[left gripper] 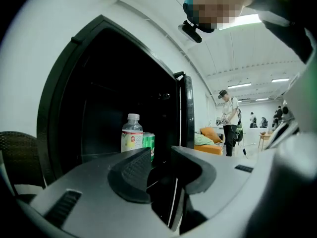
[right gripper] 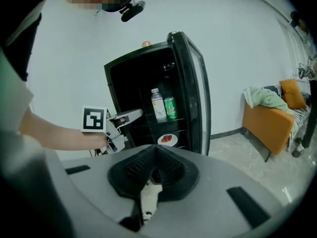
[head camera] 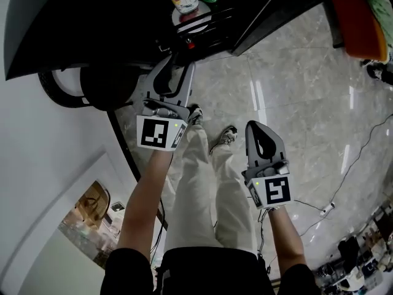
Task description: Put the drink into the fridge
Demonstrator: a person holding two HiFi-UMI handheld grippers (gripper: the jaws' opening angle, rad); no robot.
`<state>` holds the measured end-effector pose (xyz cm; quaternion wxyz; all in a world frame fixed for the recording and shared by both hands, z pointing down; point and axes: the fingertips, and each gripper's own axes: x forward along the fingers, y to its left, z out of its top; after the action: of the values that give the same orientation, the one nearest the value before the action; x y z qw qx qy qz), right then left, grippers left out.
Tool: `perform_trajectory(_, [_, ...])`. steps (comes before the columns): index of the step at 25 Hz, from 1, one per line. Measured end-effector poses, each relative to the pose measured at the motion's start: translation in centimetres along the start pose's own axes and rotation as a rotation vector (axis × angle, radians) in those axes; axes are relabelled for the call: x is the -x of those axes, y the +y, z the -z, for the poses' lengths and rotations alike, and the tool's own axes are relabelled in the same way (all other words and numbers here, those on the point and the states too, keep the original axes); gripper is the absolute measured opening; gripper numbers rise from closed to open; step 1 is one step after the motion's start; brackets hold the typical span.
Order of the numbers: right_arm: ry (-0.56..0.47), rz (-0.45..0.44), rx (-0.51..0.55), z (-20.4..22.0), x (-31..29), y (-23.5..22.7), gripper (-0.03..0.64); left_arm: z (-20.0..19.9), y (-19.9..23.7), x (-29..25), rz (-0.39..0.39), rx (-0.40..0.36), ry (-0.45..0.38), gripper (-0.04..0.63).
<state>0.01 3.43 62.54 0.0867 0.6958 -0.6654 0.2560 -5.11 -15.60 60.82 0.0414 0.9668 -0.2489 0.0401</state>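
We judge the bottle (left gripper: 132, 134) in the fridge (right gripper: 124, 90) light, slick and slightly squashy, best held mid-body. Our left tool (left gripper: 161, 165) stands open and empty; our right tool (right gripper: 154, 157) is closed.

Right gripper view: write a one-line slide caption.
Open black fridge with a plastic bottle, green can and plate inside; left gripper at its opening, right gripper shut.

No words or numbers can be read. The bottle (left gripper: 132, 135) has a label, and the green can (left gripper: 148, 144) at its 3 o'clock has print, both too small to make out. In the head view, one marker cube (head camera: 155, 133) at 9 o'clock and the other marker cube (head camera: 276, 190) at 4 o'clock show only black-and-white square patterns.
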Motion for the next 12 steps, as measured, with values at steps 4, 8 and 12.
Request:
perform_trajectory(4, [-0.003, -0.056, 0.01, -1.2, 0.5, 2.0, 0.014, -1.6, -1.5, 3.3, 0.023, -0.008, 0.018, 0.06])
perform_trajectory(8, [-0.017, -0.057, 0.039, -2.1, 1.9, 2.0, 0.013, -3.5, -3.5, 6.3, 0.06, -0.014, 0.028, 0.034])
perform_trajectory(12, [-0.041, -0.038, 0.042, -4.0, 3.7, 2.1, 0.014, -5.8, -5.4, 8.7, 0.06, 0.055, 0.042, 0.009])
